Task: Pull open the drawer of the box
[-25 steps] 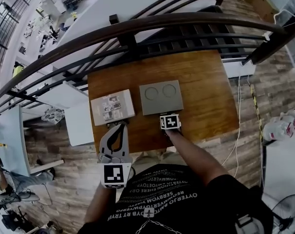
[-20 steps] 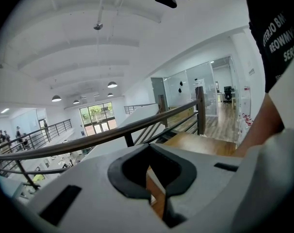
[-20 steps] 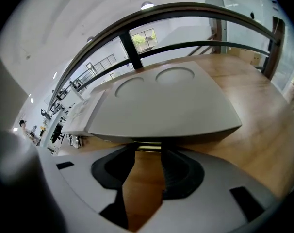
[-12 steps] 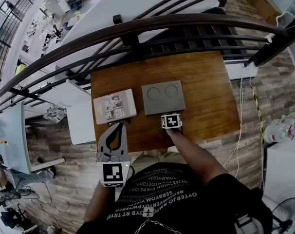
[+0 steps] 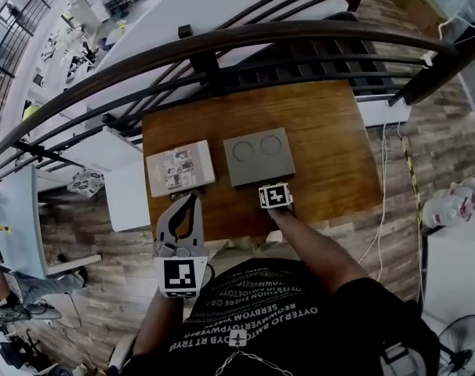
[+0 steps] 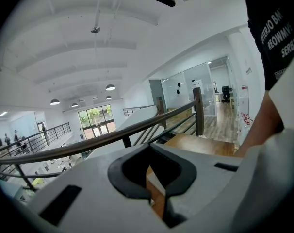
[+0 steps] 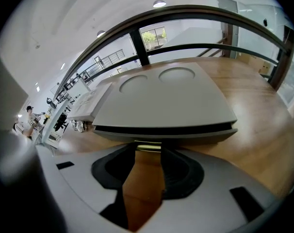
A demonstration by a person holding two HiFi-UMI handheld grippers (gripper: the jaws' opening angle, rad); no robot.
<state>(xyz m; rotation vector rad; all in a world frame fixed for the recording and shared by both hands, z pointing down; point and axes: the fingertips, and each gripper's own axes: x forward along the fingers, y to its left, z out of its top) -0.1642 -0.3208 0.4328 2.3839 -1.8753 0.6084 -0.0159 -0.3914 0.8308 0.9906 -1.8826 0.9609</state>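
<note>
The right tool [image 7: 148, 155] has just squeezed onto the little gold handle [image 7: 149, 148] of the grey box [image 7: 161, 103], so its shut drawer [image 7: 186, 136] looks ready to pull.

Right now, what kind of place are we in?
Likely a mezzanine in an open office or lab: a wooden table stands beside a dark railing, with desks on a lower floor beyond it.
</note>
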